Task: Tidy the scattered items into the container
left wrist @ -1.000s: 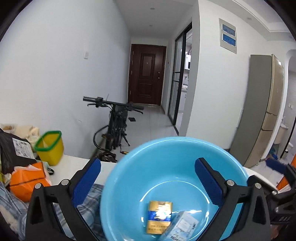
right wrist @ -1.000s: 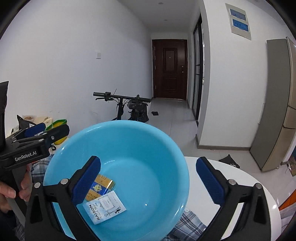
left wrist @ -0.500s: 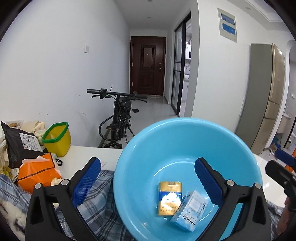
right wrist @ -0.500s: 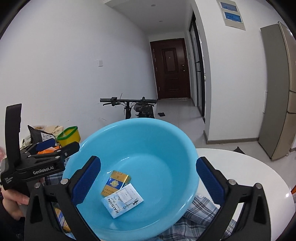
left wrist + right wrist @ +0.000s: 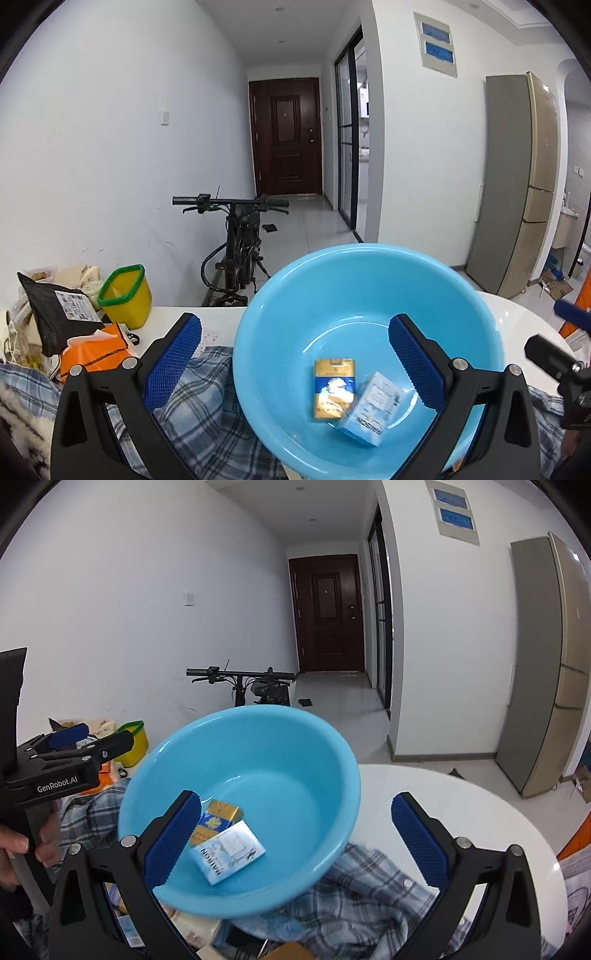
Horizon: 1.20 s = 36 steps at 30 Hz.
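Observation:
A light blue basin (image 5: 332, 295) (image 5: 277, 760) rests on a plaid cloth on the table. Inside it lie a gold and blue pack (image 5: 334, 387) (image 5: 219, 818) and a pale blue and white box (image 5: 373, 410) (image 5: 231, 851), touching each other. My left gripper (image 5: 295, 362) hangs open over the basin's near left side, nothing between its fingers. Over the near right rim, my right gripper (image 5: 295, 840) is open too and holds nothing. In the right wrist view a hand holds the left gripper (image 5: 74, 753) at the far left.
The plaid cloth (image 5: 199, 398) (image 5: 369, 886) spreads under the basin on a white round table (image 5: 461, 797). An orange tissue pack (image 5: 96, 350), a black bag (image 5: 55, 314) and a yellow bin (image 5: 125, 291) crowd the left. More boxes (image 5: 125, 926) lie below the basin. A bicycle (image 5: 240, 243) stands behind.
Both grippers have drawn back and up from the basin, so more table and cloth show. The two packs stay in the basin. Both grippers remain open.

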Motion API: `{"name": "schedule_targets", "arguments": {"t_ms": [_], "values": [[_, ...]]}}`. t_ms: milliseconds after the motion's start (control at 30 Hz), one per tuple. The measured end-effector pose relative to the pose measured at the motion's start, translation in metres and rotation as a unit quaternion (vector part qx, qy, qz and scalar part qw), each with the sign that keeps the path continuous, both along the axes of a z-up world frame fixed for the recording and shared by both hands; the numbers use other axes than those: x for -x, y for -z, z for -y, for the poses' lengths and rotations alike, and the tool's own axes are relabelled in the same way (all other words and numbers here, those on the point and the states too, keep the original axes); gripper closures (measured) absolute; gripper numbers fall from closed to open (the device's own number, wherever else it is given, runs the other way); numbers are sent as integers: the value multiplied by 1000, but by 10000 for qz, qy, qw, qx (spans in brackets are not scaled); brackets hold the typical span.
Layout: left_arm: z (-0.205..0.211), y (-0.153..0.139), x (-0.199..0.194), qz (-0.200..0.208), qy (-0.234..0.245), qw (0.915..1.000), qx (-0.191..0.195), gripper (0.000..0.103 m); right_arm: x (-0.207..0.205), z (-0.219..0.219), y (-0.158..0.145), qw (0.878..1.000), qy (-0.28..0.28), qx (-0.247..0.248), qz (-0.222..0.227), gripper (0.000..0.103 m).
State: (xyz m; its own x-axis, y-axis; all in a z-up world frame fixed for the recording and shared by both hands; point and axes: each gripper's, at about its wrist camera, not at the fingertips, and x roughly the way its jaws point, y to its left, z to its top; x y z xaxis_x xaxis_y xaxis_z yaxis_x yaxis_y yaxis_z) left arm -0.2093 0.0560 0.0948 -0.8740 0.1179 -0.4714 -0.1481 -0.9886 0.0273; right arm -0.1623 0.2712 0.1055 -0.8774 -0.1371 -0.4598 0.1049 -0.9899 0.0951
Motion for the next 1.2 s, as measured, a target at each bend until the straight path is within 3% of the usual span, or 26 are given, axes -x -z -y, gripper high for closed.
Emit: {"name": "schedule_targets", "arguments": {"t_ms": [200,300,500,767,933,1200], "values": [[-6,-1,-50,372,287,9989,0,0,-53,-2,-7,9995,-221,203,36,0],[-13,8,-76,797,583,9949,194,0,-85,0,-12,9995,-280,140,-105,0],[-23,13,-126,612,990,9930,218,0,-117,7,-9,9982,-555,187,-100,0],[-16,5,-133,283,878,9957,122,0,-117,14,-1,9992,-395,66,-52,0],[-12,11,-129,555,825,9950,113,0,-116,8,7,9980,-512,324,204,0],[-1,31,-132,660,592,9959,204,0,-122,11,20,9967,-586,210,527,0]]}}
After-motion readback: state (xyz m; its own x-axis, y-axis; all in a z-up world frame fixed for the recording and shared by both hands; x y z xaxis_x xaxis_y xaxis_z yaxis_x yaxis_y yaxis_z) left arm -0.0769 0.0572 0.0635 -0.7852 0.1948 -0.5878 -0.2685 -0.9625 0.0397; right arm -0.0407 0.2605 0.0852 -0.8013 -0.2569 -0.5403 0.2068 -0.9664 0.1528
